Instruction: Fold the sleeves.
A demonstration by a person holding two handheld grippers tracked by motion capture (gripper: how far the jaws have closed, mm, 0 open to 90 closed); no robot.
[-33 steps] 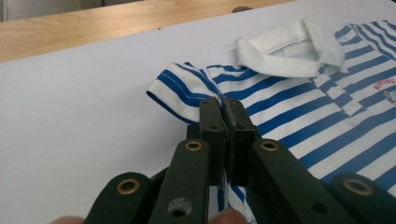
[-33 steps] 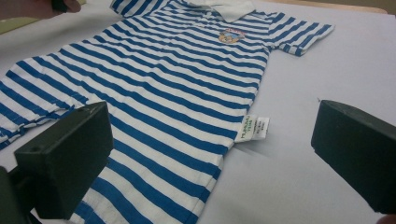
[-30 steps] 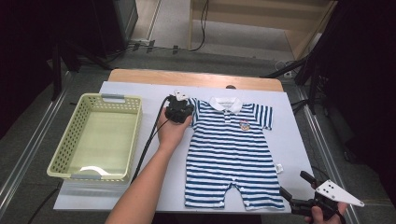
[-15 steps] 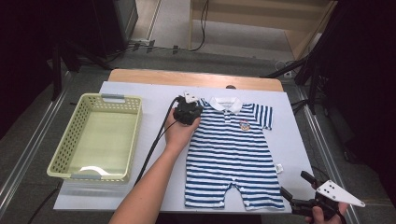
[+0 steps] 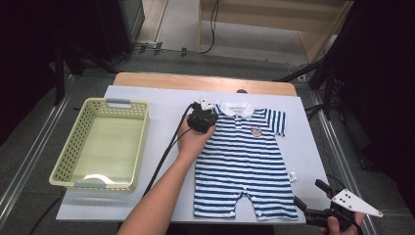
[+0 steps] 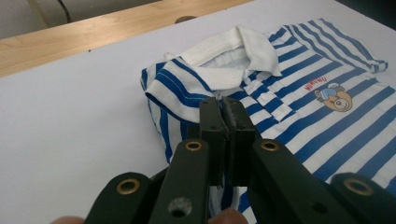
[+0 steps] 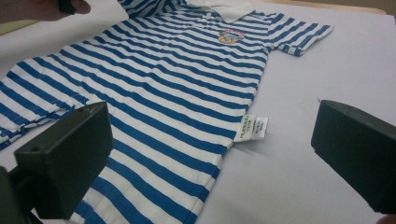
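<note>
A blue-and-white striped baby romper (image 5: 244, 166) with a white collar and a bear badge lies flat on the white sheet (image 5: 161, 100). My left gripper (image 5: 202, 119) is at the romper's left shoulder, and its jaws are shut on the sleeve cloth. In the left gripper view the closed jaws (image 6: 227, 105) pinch the striped sleeve (image 6: 163, 93), which is folded inward beside the collar. My right gripper (image 5: 307, 192) rests at the near right corner, beside the romper's leg hem. It is open, with the romper (image 7: 177, 84) and its side label (image 7: 252, 127) lying beyond the jaws.
A pale green plastic basket (image 5: 71, 147) stands on the left of the sheet, with nothing seen inside. The wooden table edge (image 5: 195, 81) runs along the back. A black cable (image 5: 164, 156) trails from the left gripper along the forearm.
My left hand has slid to the right with the sleeve, from beside the romper onto its shoulder. The right gripper has stayed where it was.
</note>
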